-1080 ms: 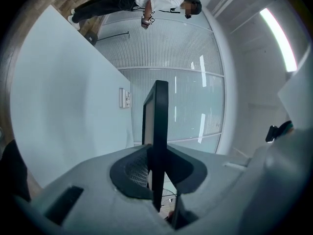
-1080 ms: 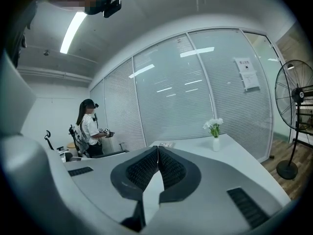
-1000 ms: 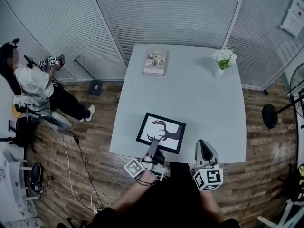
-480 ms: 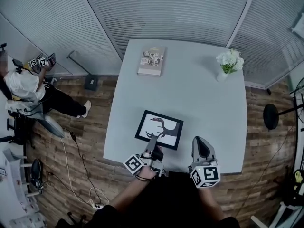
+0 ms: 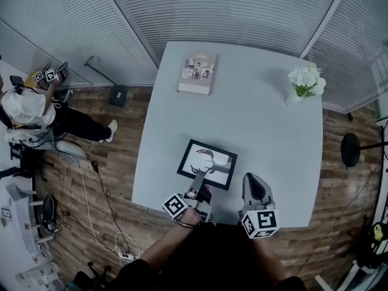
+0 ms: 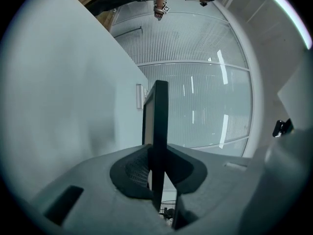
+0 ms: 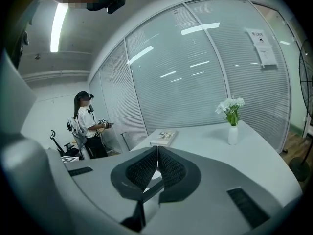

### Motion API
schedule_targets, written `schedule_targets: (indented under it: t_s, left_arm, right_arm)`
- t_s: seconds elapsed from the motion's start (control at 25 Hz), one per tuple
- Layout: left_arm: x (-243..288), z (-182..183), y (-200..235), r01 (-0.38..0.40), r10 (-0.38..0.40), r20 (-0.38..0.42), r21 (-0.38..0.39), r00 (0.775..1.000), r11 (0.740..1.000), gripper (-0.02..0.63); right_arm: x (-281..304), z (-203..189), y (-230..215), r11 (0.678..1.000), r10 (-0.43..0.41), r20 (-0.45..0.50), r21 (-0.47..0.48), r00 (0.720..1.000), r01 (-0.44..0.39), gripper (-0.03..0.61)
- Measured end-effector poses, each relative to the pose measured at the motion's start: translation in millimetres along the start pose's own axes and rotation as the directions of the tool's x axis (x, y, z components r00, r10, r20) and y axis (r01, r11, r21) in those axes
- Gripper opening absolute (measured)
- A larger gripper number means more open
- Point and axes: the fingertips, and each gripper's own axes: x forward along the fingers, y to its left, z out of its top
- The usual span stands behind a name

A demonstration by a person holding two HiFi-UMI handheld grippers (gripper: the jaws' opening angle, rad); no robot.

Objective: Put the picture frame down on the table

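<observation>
An office meeting room: blind-lined glass partition walls (image 5: 212, 11), white table (image 5: 254, 120), wood-plank floor (image 5: 103, 180), trailing cables (image 5: 90, 214).

Table (image 5: 257, 126) middle wide open; book (image 5: 197, 73) at far edge, vase (image 5: 294, 97) far right corner, frame (image 5: 207, 164) over near edge.
</observation>
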Motion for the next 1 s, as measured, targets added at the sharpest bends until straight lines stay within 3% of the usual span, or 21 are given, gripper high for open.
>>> schedule_targets:
  t_s: [1.0]
  left_arm:
    - [51.5, 7.7, 62.6, -0.132, 0.132, -0.02, -0.012, 0.991, 0.991, 0.066]
  right_arm:
    - [53.7, -15.5, -34.2, 0.999, 0.013, -0.079, 0.035, 0.997, -0.01, 0.014]
